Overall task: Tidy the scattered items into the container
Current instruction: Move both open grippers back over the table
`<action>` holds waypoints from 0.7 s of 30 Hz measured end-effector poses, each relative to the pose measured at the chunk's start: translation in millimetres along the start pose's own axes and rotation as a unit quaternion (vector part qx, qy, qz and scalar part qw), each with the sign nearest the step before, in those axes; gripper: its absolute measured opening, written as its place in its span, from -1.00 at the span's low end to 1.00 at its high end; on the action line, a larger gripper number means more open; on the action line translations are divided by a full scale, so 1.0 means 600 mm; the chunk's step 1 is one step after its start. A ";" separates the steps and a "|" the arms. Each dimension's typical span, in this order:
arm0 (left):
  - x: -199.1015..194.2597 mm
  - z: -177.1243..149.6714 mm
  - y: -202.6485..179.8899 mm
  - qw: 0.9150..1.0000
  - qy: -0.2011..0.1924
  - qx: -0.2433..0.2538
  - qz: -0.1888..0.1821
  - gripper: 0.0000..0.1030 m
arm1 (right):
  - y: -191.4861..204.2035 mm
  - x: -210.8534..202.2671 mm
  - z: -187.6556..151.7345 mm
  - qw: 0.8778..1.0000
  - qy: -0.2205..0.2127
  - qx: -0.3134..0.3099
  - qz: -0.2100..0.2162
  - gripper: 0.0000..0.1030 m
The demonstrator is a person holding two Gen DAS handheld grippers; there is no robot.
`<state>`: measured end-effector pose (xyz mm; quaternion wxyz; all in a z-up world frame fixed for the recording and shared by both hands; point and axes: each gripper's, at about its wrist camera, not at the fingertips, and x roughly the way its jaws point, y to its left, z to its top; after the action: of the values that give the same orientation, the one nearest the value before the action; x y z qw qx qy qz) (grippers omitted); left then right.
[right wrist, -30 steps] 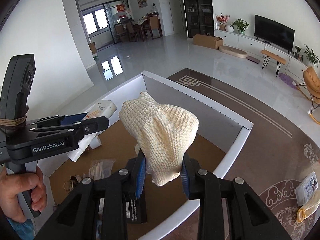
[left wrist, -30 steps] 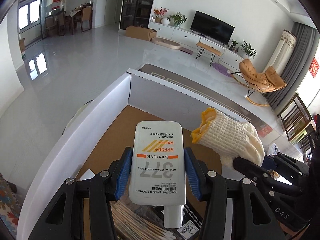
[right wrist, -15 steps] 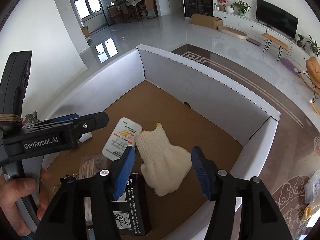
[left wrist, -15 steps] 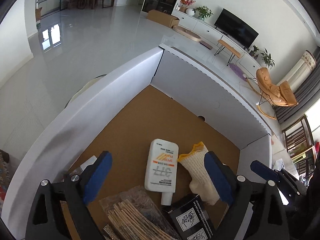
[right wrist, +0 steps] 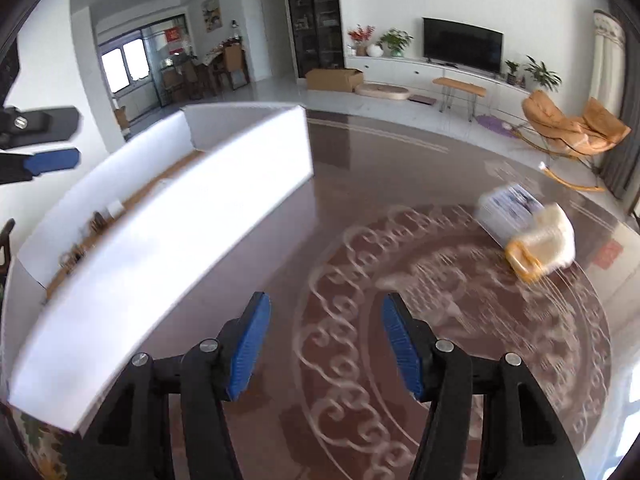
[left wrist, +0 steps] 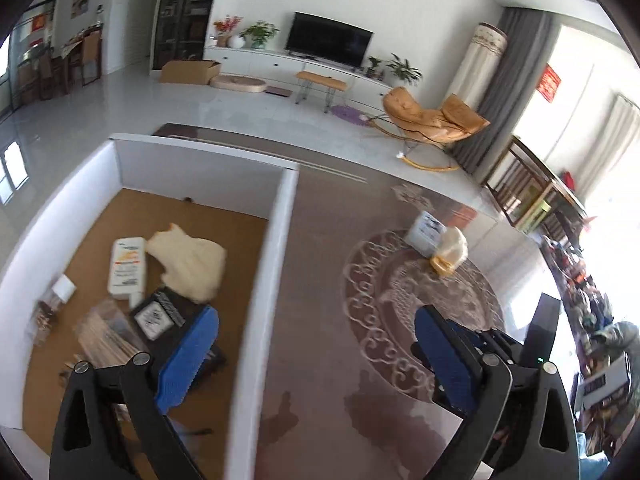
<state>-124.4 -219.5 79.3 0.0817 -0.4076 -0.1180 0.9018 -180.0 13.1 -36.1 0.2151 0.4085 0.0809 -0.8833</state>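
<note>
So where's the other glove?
The other glove lies out on the patterned table, right of the box, touching a small white packet.

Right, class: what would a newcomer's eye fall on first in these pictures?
Probably the big white box at left, with a sunscreen bottle and knitted glove lying side by side inside. Next, a second glove and a small white packet out on the patterned table.
</note>
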 end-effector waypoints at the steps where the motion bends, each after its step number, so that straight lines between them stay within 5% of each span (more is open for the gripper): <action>1: 0.015 -0.020 -0.030 1.000 0.004 0.007 -0.020 1.00 | -0.034 -0.009 -0.029 1.000 0.012 0.012 -0.025 0.16; 4: 0.088 -0.094 -0.099 0.998 0.026 0.010 -0.052 1.00 | -0.115 -0.040 -0.098 0.996 0.025 0.052 -0.071 0.16; 8: 0.193 -0.154 -0.151 0.998 0.059 0.024 -0.029 1.00 | -0.176 -0.073 -0.155 0.990 0.025 0.082 -0.114 0.16; 17: 0.250 -0.170 -0.196 0.995 0.050 0.084 0.027 1.00 | -0.206 -0.089 -0.186 0.983 0.020 0.089 -0.160 0.16; 21: 0.253 -0.169 -0.186 0.996 0.052 0.072 0.019 1.00 | -0.213 -0.085 -0.184 0.984 0.021 0.102 -0.147 0.16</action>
<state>-141.2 -60.5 -62.8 0.0995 -0.4492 -0.0411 0.8869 -131.9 178.8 -73.7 0.0383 0.4306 0.0545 -0.9001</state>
